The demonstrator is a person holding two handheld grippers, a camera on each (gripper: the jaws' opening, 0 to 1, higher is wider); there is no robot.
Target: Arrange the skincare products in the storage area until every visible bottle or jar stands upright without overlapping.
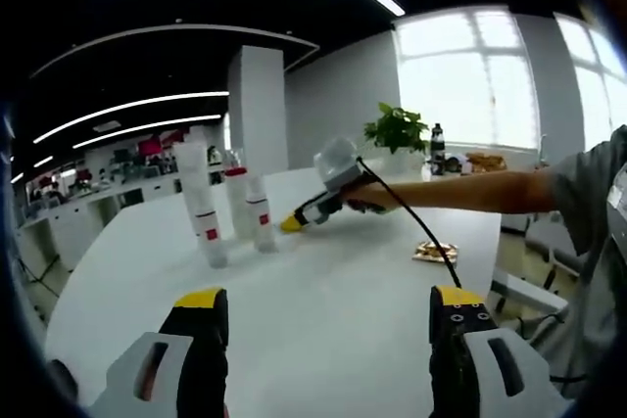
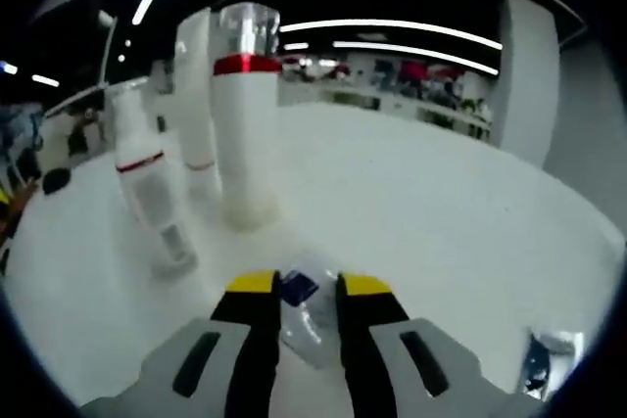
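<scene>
My right gripper (image 2: 297,288) is pinched narrow on a small clear jar (image 2: 306,325) with a blue patch, low over the white table (image 2: 441,212), just near of the tall red-banded bottle (image 2: 245,115). It looks light, hard and slick, so I'd grip the body, not the cap. My left gripper (image 1: 323,308) hangs wide and empty, well back from the bottles (image 1: 230,208).
</scene>
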